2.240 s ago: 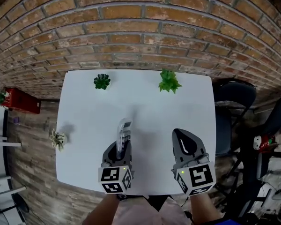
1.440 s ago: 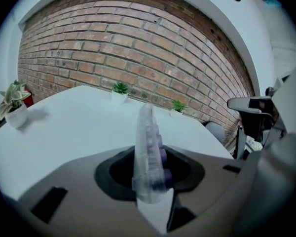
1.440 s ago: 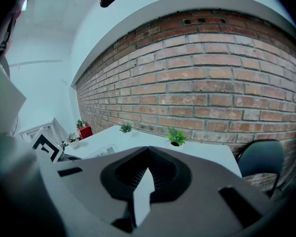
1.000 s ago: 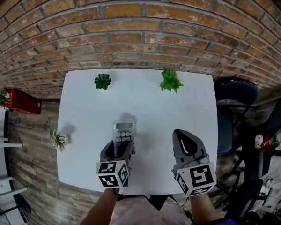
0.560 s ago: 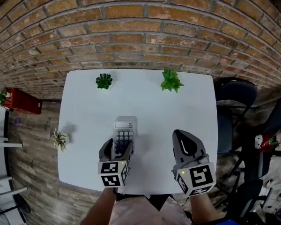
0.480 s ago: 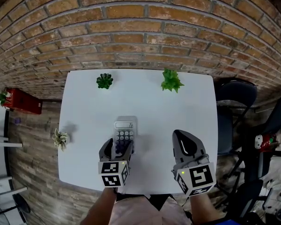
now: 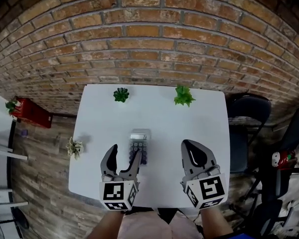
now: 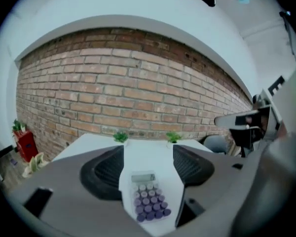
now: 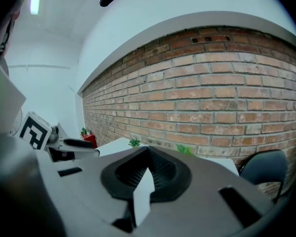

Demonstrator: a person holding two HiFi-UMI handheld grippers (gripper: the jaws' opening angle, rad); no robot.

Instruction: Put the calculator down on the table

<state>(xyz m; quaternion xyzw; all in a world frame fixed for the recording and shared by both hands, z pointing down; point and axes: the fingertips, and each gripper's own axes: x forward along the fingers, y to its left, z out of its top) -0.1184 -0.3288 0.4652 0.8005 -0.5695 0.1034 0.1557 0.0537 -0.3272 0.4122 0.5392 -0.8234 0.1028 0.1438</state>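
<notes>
Calculator: small grey rectangular calculator [image 7: 139, 144] with purple keys, lying flat, face up, near the middle of the white desk [image 7: 199, 113].
Left gripper [image 7: 123, 154]: jaws spread wide, pads clear of calculator, above desk's near half.
Right gripper [image 7: 188, 146]: jaws closed together, empty, over desk's near right part.

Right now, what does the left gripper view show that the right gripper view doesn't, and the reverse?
Only the left gripper view: the calculator lying flat on the table, framed between the wide-open jaws of the left hand-held gripper, which do not touch it. Only the right gripper view: the right hand-held gripper with its jaws together and nothing held. Both: that table, the brick wall, the darker plant, the brighter plant and the dark chair.
</notes>
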